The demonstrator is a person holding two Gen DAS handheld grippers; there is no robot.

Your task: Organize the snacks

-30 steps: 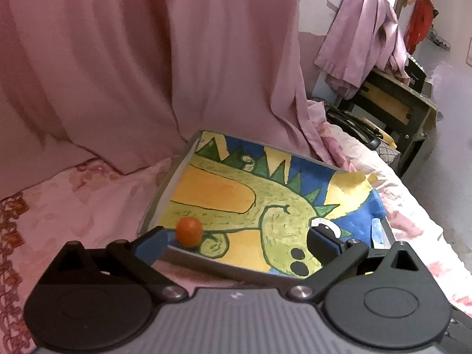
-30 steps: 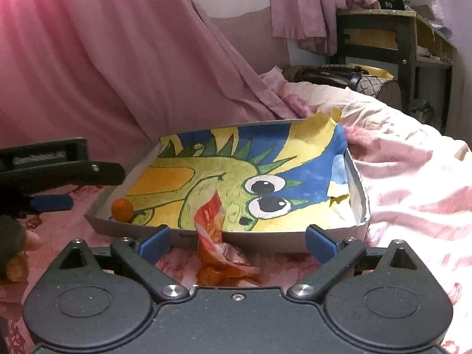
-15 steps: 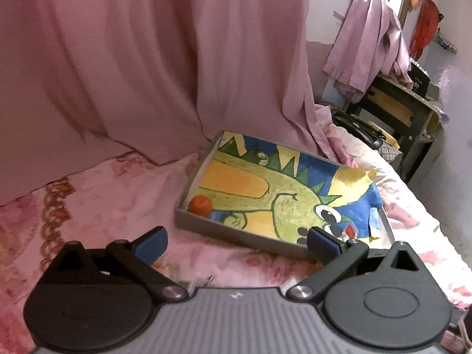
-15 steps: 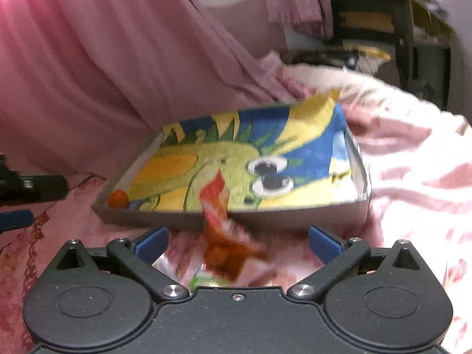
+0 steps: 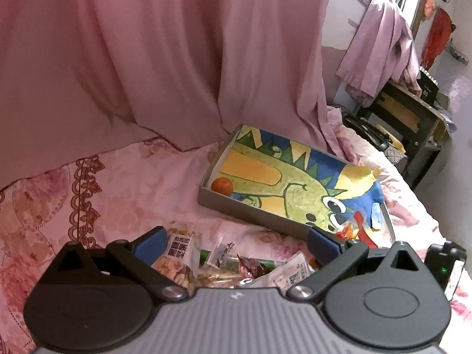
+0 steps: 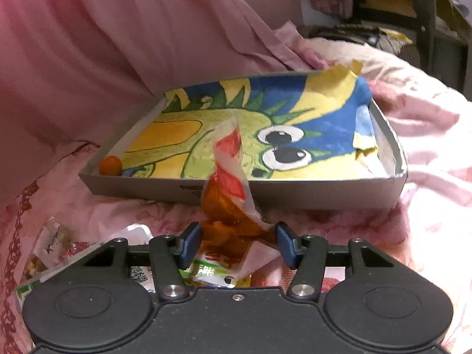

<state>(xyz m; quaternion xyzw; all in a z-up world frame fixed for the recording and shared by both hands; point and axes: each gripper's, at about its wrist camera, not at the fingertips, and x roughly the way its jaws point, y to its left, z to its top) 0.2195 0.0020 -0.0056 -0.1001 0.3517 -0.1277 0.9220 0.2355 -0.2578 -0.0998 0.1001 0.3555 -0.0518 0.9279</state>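
Observation:
A shallow grey box (image 5: pixel 250 212) (image 6: pixel 295 191) lined with a dinosaur drawing lies on the pink bed. One small orange ball (image 5: pixel 222 185) (image 6: pixel 110 165) sits in its near left corner. Loose snack packets (image 5: pixel 236 262) lie in a pile in front of the box. My left gripper (image 5: pixel 236 242) is open and empty above that pile. My right gripper (image 6: pixel 237 243) has its jaws partly closed around an orange and red snack packet (image 6: pixel 230 177), whose top stands up in front of the box wall. Whether the pads press it I cannot tell. More packets (image 6: pixel 212 274) lie below.
A pink curtain (image 5: pixel 162 59) hangs behind the bed. A dark wooden shelf (image 5: pixel 413 118) with draped clothes stands at the right. The right gripper's body (image 5: pixel 445 262) shows at the left wrist view's lower right edge. The bedspread (image 5: pixel 88 191) is soft and wrinkled.
My left gripper has pulled back from the box to above the packet pile. My right gripper's jaws have narrowed from wide open to around the orange and red packet.

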